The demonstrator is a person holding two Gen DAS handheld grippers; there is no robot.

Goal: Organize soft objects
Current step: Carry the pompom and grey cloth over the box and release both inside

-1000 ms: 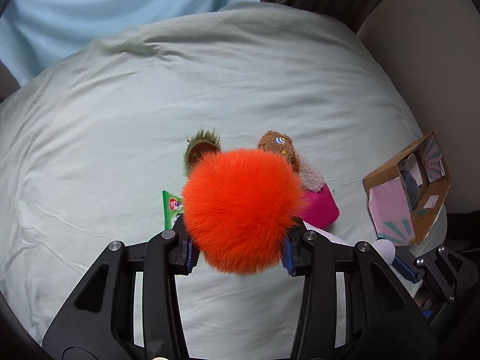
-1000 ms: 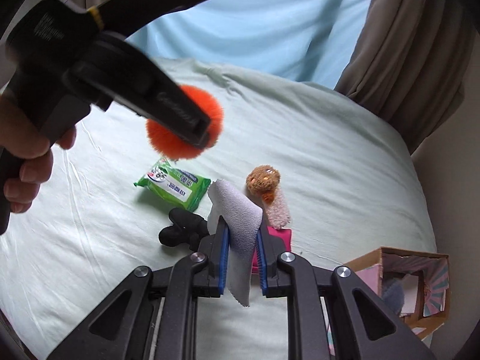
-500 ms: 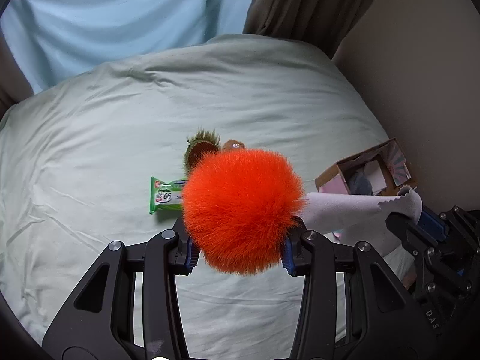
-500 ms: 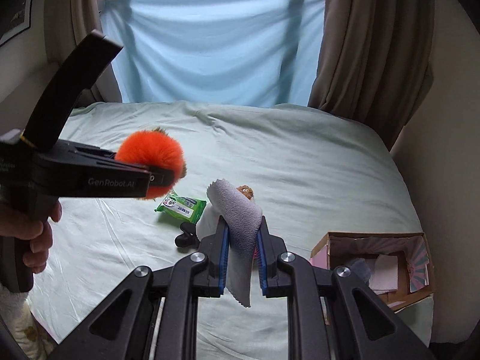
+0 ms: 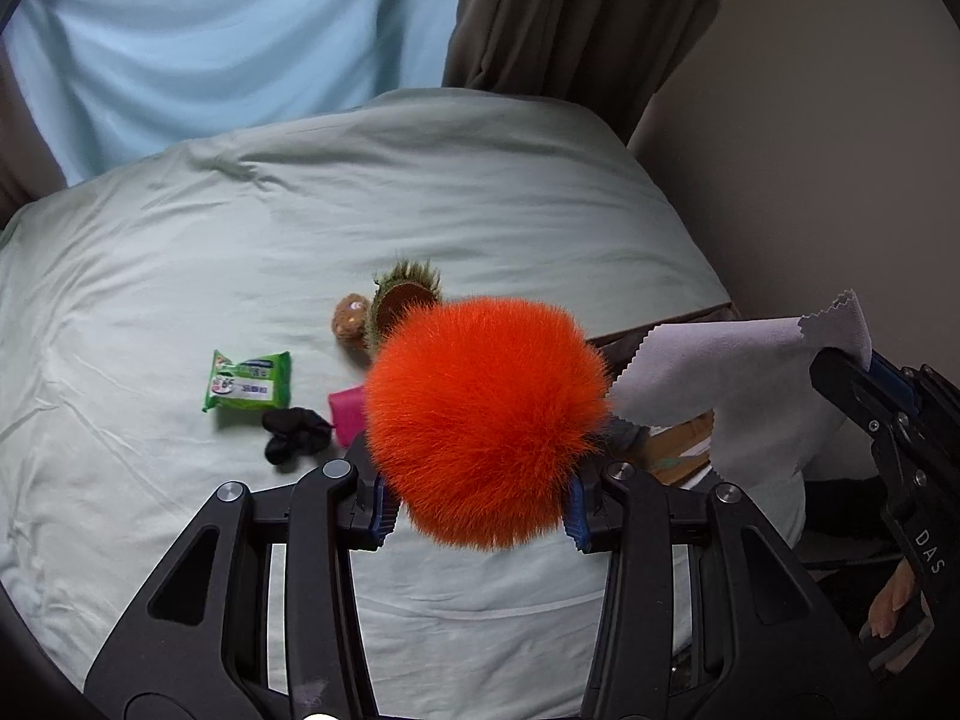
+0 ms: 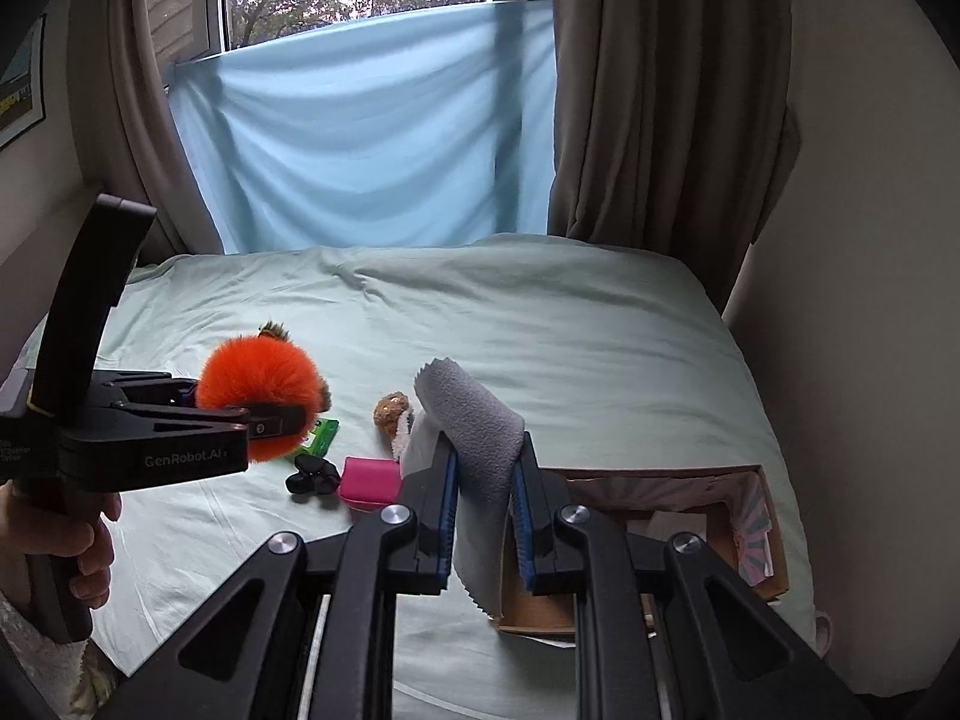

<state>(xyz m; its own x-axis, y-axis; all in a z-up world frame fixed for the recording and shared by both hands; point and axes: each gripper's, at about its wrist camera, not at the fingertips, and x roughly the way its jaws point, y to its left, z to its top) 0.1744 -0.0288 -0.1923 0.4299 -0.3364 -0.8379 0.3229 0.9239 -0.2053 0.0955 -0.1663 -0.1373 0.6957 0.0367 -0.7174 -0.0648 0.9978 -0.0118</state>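
Observation:
My left gripper (image 5: 477,507) is shut on a fluffy orange pompom (image 5: 486,417) and holds it above the bed; it also shows in the right wrist view (image 6: 258,396). My right gripper (image 6: 485,516) is shut on a grey cloth (image 6: 474,426), which hangs over a cardboard box (image 6: 744,480) at the bed's right edge; the cloth also shows in the left wrist view (image 5: 744,366). On the pale green sheet (image 5: 180,240) lie a green wipes pack (image 5: 249,381), a black soft item (image 5: 297,435), a pink pouch (image 6: 369,480), a brown plush (image 5: 351,321) and a green spiky plush (image 5: 405,294).
A wall (image 6: 852,300) runs along the bed's right side, close to the box. Brown curtains (image 6: 660,90) and a light blue drape (image 6: 372,138) hang behind the bed. The person's hand (image 6: 78,540) holds the left gripper's handle.
Both grippers have risen and drawn back from the bed with their loads. The grey cloth has come over the cardboard box, and the orange pompom has moved right toward it.

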